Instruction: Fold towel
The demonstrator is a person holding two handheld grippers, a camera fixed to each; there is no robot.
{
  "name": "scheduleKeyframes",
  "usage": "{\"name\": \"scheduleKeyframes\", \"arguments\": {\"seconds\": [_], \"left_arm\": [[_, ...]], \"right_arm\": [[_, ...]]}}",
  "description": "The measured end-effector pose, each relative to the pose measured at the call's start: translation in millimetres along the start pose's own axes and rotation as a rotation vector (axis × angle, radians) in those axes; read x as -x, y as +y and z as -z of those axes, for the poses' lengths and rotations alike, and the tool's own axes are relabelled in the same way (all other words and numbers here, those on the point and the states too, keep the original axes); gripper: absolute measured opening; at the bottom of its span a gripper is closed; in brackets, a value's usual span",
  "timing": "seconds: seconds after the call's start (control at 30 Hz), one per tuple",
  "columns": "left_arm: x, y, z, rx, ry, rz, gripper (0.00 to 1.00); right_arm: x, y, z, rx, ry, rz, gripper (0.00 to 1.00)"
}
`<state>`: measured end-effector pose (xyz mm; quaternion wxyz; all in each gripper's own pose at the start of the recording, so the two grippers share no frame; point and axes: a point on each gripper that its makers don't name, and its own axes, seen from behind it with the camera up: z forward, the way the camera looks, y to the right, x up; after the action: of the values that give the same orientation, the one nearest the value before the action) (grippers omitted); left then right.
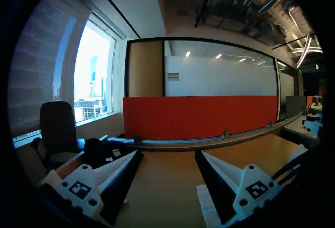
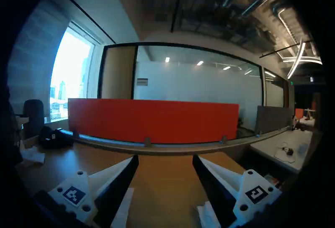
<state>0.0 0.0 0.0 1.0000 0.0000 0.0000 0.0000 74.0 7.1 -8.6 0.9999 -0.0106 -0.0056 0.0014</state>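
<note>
In the left gripper view, a bright window (image 1: 94,77) is seen at the far left, with tall buildings outside it. A dark office chair (image 1: 58,127) is placed in front of the window, and a black bag (image 1: 98,148) is laid on the wooden desk (image 1: 167,186) just beside the chair. The left gripper (image 1: 167,152) is held low over the desk. Its two fingers (image 1: 121,178) are spread wide apart, and nothing is pinched between them. A long red panel (image 1: 201,117) is stood up along the back of the desk, and a glass wall (image 1: 220,75) is seen behind it. A bit of the white towel (image 1: 206,203) is seen flat on the desk at the bottom, just beside the finger on the right of the picture. Long light strips (image 1: 307,50) are hung from the ceiling at the far right. In the right gripper view, the window (image 2: 69,81), the chair (image 2: 33,117) and the bag (image 2: 54,138) are seen far off at the left. The right gripper (image 2: 165,157) is also held low over the wooden desk, and its fingers (image 2: 115,186) are spread wide apart with nothing pinched. White bits of the towel (image 2: 123,209) are seen at the bottom by the inner side of each finger, lying on the desk. It cannot be told if the towel is touched by the fingers. The red panel (image 2: 155,121) is stood across the middle. A grey panel (image 2: 272,119) and a white desk (image 2: 272,144) with a dark cable (image 2: 287,150) on it are seen at the right.
</note>
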Motion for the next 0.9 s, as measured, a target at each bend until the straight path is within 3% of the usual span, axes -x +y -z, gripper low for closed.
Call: {"name": "scheduleKeyframes", "arguments": {"seconds": [0.2, 0.6, 0.9], "left_arm": [[-15, 3.9, 2.7, 0.003, -0.011, 0.031, 0.94], [-27, 11.9, 5.7, 0.028, -0.034, 0.004, 0.94], [-21, 40.2, 7.6, 0.164, -0.092, -0.057, 0.94]], "right_arm": [[-24, -3, 6.9, -0.002, -0.011, 0.004, 1.00], [-46, -8, 6.9, -0.037, -0.021, 0.026, 1.00], [-52, -24, -2.8, -0.136, -0.057, 0.092, 1.00]]}}
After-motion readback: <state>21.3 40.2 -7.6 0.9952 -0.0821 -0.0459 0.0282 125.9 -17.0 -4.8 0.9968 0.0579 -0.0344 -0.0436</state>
